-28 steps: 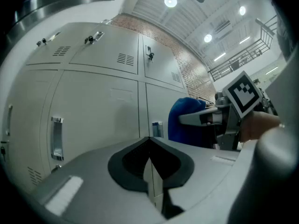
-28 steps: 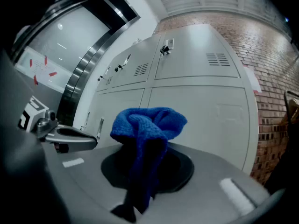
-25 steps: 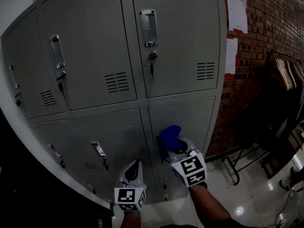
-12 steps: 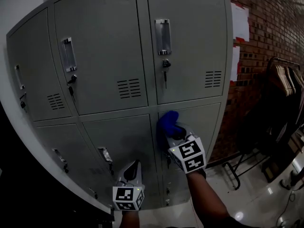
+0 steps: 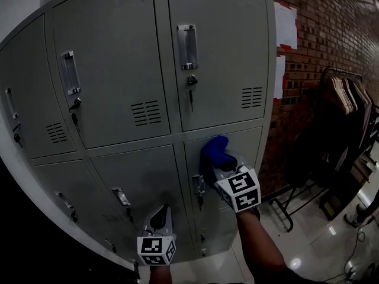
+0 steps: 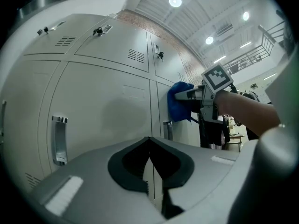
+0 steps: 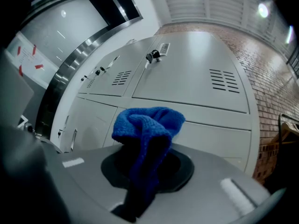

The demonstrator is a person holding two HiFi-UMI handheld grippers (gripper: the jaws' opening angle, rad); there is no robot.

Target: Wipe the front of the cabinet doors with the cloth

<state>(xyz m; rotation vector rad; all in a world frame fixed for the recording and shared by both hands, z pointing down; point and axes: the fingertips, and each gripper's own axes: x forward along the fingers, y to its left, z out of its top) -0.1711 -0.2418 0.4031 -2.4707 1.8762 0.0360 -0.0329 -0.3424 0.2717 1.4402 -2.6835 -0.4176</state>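
Two grippers in play here, only one doing any work. The right gripper [image 5: 225,165] has its jaws clamped down on the blue cloth [image 5: 214,152], and the bunched end pokes out past the tips. In the right gripper view the cloth [image 7: 147,125] fills the whole gap between the jaws. It sits at the top left corner of the bottom right door [image 5: 244,144] of the grey cabinet [image 5: 118,52] and looks pressed against the metal, just above that door's handle [image 5: 199,187].

The left gripper [image 5: 161,214] hangs lower down and to the left, in front of the bottom middle door [image 5: 148,176]. Its jaws are pretty much together with nothing between them. Can't tell if the tip touches the door.

From the left gripper view you can see the cloth [image 6: 180,102] flat against the door face, with the person's forearm [image 6: 247,113] behind it.

A brick wall [image 5: 323,58] with papers [image 5: 285,25] on it and a rack of hangers [image 5: 349,99] sit off to the right.
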